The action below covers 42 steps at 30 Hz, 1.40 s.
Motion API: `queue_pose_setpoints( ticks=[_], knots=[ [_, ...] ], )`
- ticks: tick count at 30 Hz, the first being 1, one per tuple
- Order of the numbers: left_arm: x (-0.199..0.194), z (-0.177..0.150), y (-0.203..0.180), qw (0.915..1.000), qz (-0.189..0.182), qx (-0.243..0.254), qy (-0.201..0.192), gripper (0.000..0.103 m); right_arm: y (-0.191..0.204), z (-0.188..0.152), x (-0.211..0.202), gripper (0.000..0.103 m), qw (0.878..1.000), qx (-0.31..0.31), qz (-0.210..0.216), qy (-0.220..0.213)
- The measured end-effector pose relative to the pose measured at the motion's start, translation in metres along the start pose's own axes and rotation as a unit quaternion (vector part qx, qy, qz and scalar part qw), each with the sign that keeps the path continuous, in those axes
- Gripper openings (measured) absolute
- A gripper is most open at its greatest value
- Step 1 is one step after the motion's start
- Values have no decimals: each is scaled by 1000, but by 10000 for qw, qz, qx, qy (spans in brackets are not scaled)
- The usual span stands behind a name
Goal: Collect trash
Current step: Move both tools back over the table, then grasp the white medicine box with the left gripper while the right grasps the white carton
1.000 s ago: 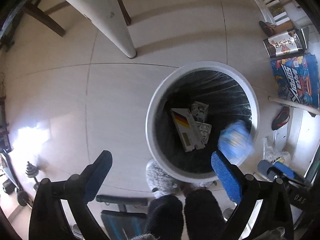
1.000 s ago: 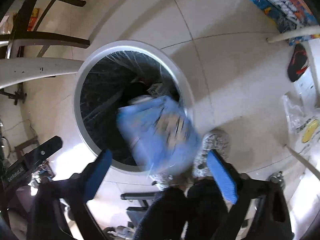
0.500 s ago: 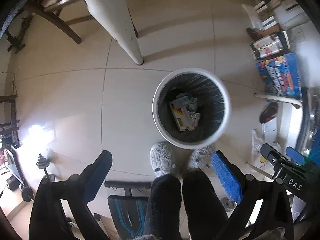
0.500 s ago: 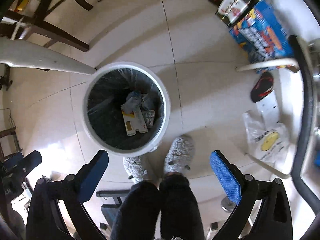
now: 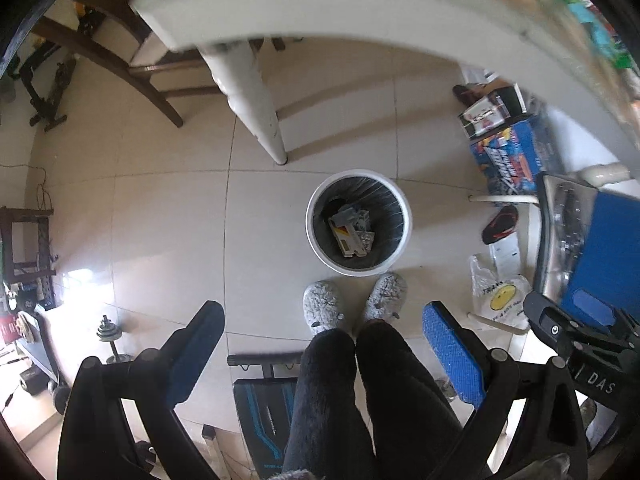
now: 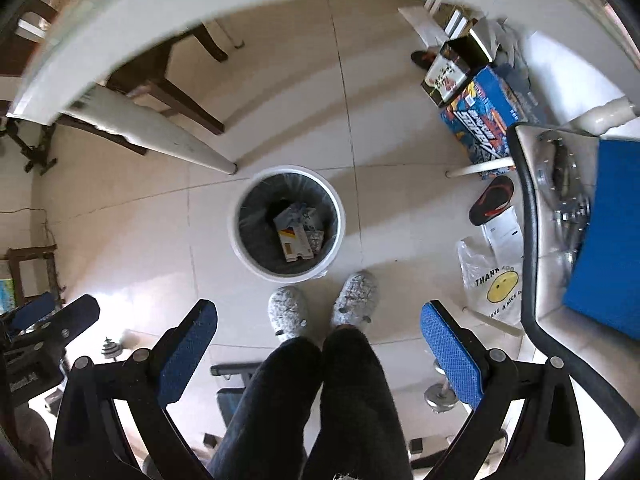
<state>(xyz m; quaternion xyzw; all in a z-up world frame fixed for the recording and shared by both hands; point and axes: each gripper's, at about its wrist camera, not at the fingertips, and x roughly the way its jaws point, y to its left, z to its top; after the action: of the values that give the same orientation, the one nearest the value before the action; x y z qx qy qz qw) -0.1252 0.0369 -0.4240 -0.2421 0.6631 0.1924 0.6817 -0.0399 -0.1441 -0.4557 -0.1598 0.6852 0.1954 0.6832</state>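
Note:
A white trash bin (image 5: 317,236) with a black liner stands on the tiled floor, also in the right wrist view (image 6: 240,246). Several pieces of trash (image 5: 352,232), boxes and wrappers, lie inside it (image 6: 298,232). My left gripper (image 5: 326,348) is open and empty, high above the floor. My right gripper (image 6: 318,344) is open and empty, also high above the bin. The right gripper's body (image 5: 576,332) shows at the right of the left wrist view.
The person's legs and grey slippers (image 5: 324,308) stand just before the bin. A white table edge (image 5: 360,20) and its leg (image 5: 256,108) are overhead. Boxes (image 5: 508,160), a plastic bag (image 6: 492,284), a sandal (image 6: 492,200), a chair and dumbbells (image 5: 112,336) surround it.
A blue packet dropped from my right gripper into the bin. Both grippers then rose well above the bin, up to table height, both open throughout.

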Motion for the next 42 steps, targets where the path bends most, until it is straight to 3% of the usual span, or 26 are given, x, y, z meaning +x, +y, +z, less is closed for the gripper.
queue_pose_setpoints(
  ticks=[6, 11, 16, 20, 26, 31, 33, 36, 42],
  knots=[
    [-75, 1, -10, 9992, -161, 118, -339, 101, 7, -16, -91, 102, 9993, 160, 327, -101],
    [-128, 33, -27, 9954, -156, 303, -897, 101, 0, 0, -154, 102, 9958, 478, 642, -448],
    [-174, 91, -54, 9878, -73, 496, -1476, 101, -17, 42, -212, 103, 9892, 765, 855, -910],
    [-194, 152, -97, 9784, 180, 860, -1871, 101, -49, 92, -246, 103, 9820, 1064, 935, -1253],
    [-187, 265, -172, 9616, 808, 1573, -2101, 101, -127, 190, -249, 103, 9729, 1592, 1041, -1311],
    [-157, 371, -241, 9358, 1475, 2612, -1854, 101, -200, 302, -225, 103, 9718, 1880, 918, -1093],
    [-135, 409, -270, 9177, 1769, 3152, -1646, 101, -231, 350, -212, 103, 9692, 2091, 887, -955],
    [-105, 451, -302, 8959, 1965, 3742, -1367, 100, -266, 397, -198, 103, 9637, 2338, 984, -832],
    [-50, 503, -336, 8667, 2039, 4503, -674, 100, -318, 497, -181, 103, 9484, 2853, 1030, -919]
  ],
)
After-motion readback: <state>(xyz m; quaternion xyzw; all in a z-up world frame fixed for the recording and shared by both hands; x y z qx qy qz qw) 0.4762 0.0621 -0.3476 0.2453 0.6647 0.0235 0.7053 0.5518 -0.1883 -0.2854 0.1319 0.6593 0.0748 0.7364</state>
